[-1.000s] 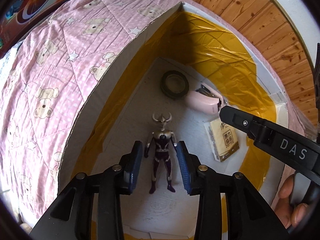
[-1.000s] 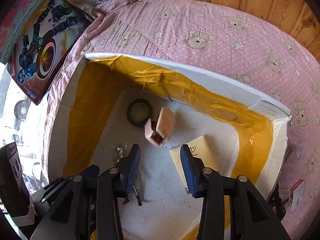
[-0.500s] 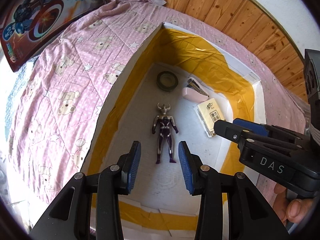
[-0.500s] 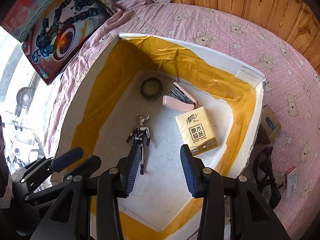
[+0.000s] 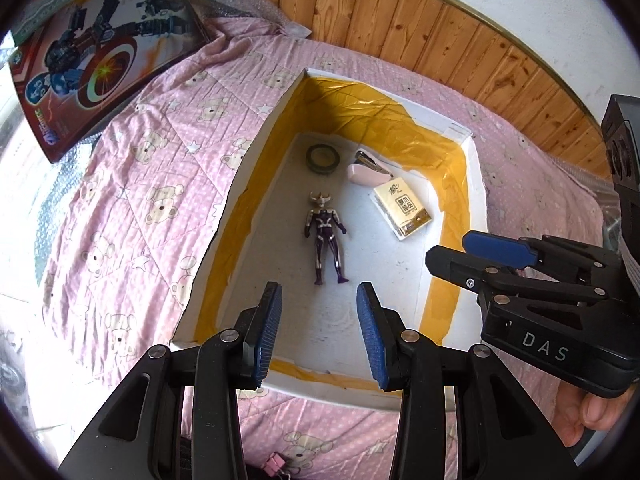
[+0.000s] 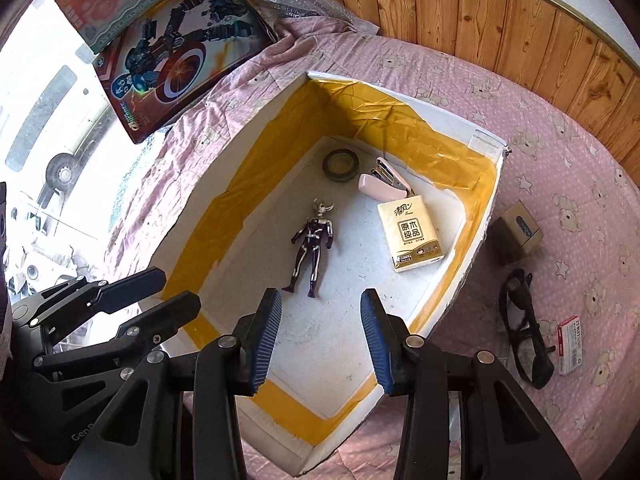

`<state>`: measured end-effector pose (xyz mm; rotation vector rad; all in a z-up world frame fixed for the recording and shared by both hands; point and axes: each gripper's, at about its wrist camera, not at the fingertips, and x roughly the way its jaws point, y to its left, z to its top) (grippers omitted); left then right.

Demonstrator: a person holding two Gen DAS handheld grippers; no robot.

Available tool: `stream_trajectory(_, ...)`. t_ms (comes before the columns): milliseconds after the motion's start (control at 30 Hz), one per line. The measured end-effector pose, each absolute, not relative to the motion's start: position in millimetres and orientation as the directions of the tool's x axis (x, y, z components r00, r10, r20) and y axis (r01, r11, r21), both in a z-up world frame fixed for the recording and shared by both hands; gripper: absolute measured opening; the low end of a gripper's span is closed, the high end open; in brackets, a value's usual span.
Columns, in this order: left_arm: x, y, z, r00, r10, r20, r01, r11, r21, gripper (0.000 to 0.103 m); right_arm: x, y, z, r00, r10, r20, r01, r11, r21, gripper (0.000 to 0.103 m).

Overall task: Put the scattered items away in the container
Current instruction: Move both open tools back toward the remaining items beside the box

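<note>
A white box lined with yellow tape [image 5: 248, 160] [image 6: 486, 216] sits on a pink quilt. On its floor lie a purple toy figure [image 5: 326, 236] [image 6: 312, 246], a tissue pack [image 5: 402, 210] [image 6: 412, 234], a pink stapler [image 5: 370, 170] [image 6: 386, 184] and a dark tape roll [image 5: 323, 157] [image 6: 340, 165]. My left gripper [image 5: 318, 312] hovers open above the box's near end, nothing between its pads. My right gripper [image 6: 320, 316] is open and empty too, beside it [image 5: 460, 252]. On the quilt right of the box lie black glasses [image 6: 524, 320], a small brown box [image 6: 518, 232] and a small white-red packet [image 6: 570, 344].
A large toy box with robot artwork [image 5: 100, 52] [image 6: 172, 68] leans at the far left by a bright window. Wooden wall panelling [image 5: 440, 40] runs behind the bed. A pink binder clip [image 5: 276, 466] lies on the quilt near the left gripper's base. A hand [image 5: 596, 416] holds the right gripper.
Both grippers have risen and drawn back from inside the box; the whole box and surrounding quilt are now in view. The stapler, tumbling at first, now lies flat.
</note>
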<state>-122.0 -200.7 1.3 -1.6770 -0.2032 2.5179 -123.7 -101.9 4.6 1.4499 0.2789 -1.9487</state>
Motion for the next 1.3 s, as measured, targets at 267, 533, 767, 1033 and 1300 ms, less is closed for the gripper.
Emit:
stream_trajectory(267,-84,-201,20,-0.479,0.211,-0.852,-0.073,-0.977,-0.201,0.041,-79,-81,29,-0.188,-0.494,-0.849,0.679,-0.69,0.251,0.043)
stream_trajectory(533,-39,-175,30,-0.564,0.214,-0.798,-0.179,-0.975,-0.135,0.041,-32,-53,40,-0.265,-0.56,-0.785,0.726,-0.651,0.219,0.043)
stream_trajectory(767,-8,-159,38,-0.635,0.209,-0.743,-0.194,-0.975,-0.109,0.041,-6,-18,48,-0.322,-0.62,-0.715,0.736,-0.639,0.223,0.043)
stream_trajectory(1033,17,-129,25,-0.642,0.22,-0.735,-0.231,-0.969,-0.088,0.041,13,35,35,-0.383,-0.654,-0.653,0.719,-0.655,0.233,0.046)
stream_trajectory(1300,23,-76,12,-0.601,0.298,-0.741,-0.309,-0.942,-0.128,0.041,6,91,-3,-0.408,-0.649,-0.642,0.627,-0.711,0.319,0.046)
